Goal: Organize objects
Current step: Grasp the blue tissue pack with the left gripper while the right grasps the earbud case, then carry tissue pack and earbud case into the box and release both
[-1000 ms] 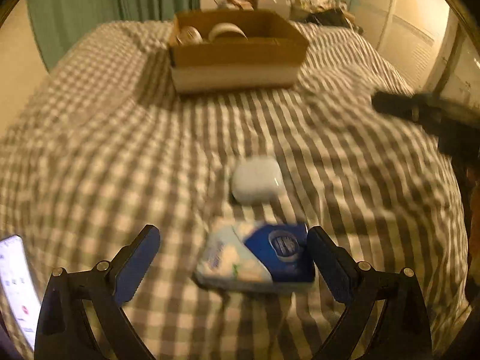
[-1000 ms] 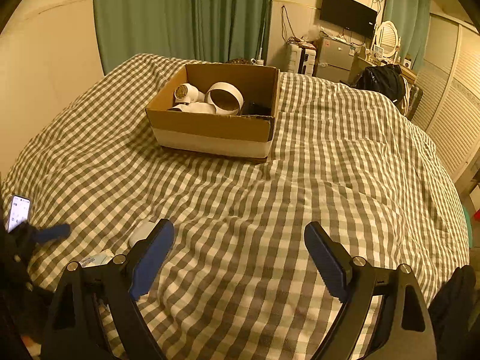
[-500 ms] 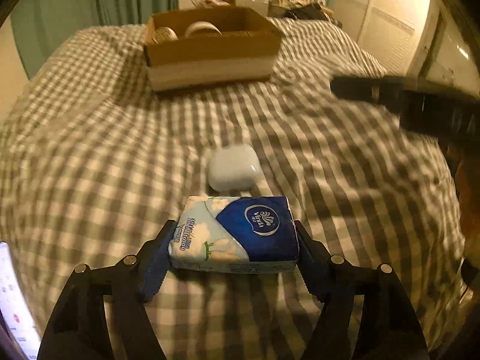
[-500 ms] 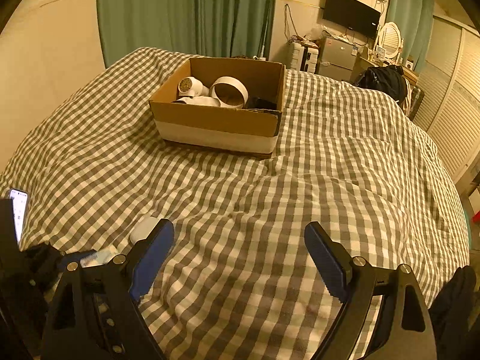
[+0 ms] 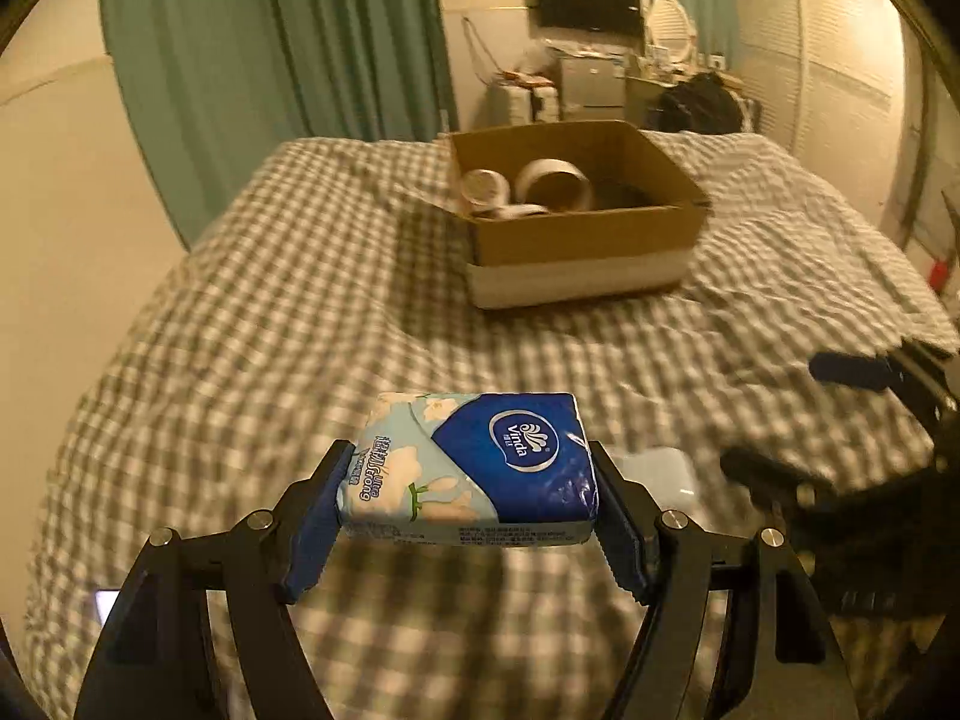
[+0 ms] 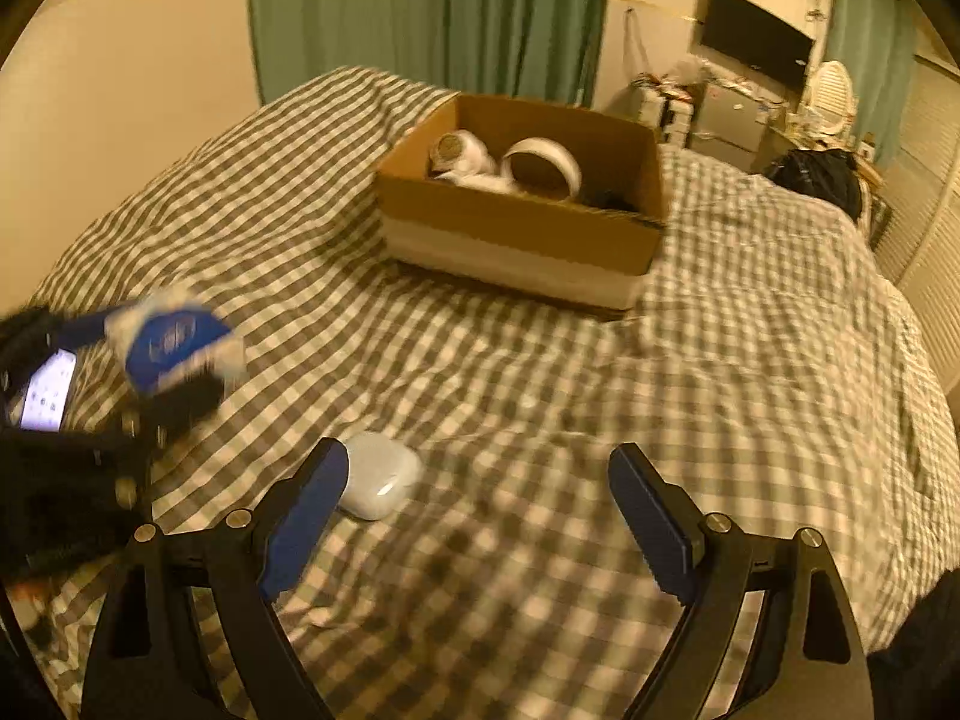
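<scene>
The tissue pack [image 5: 471, 468] hangs above the checked bedspread [image 5: 288, 324], pinched end to end in your left gripper [image 5: 468, 510]. It looks soft, light and slick in its wrapper, so press on the short ends only as hard as you must, or it may buckle. Your right gripper [image 6: 480, 516] stands wide apart and empty, just beside the white earbud case [image 6: 381, 474]. The cardboard box [image 5: 576, 240] waits well beyond.
</scene>
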`<state>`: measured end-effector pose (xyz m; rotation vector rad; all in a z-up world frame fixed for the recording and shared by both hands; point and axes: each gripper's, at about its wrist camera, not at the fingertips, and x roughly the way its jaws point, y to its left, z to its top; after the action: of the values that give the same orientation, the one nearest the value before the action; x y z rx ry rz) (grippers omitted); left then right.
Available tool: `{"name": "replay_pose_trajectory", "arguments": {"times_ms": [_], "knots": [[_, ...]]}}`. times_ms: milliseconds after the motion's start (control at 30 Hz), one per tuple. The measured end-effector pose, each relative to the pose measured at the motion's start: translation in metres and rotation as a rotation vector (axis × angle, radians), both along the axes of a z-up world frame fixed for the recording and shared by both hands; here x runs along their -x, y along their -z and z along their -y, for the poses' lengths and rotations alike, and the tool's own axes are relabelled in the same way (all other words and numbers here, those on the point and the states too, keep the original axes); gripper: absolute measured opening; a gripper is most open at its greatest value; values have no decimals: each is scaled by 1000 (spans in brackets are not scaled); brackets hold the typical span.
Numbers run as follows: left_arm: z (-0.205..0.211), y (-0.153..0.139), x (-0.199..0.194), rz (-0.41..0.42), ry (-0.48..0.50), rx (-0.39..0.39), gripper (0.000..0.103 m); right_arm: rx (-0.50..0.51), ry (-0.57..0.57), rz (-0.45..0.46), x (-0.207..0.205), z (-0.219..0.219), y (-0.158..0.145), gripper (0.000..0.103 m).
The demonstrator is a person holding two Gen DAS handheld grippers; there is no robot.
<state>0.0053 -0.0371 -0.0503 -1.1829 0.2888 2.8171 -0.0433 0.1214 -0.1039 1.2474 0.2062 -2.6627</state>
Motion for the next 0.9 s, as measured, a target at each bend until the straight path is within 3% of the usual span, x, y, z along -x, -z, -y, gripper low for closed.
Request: {"name": "replay_pose_trajectory", "arguments": {"times_ms": [333,467,567,900], "knots": [[39,12,10,20,-90,-3,76,-46,-108,141,26,45,59,89],[38,12,8,23,-80,-10,76,-60,-123,173,31,50,74,72],[33,13,8,28,-75,-11,76,-58,-140,173,29,52,74,58],[23,-7,-6,13,-46,-41,76,-20,-115,111,13,41,44,58]]}}
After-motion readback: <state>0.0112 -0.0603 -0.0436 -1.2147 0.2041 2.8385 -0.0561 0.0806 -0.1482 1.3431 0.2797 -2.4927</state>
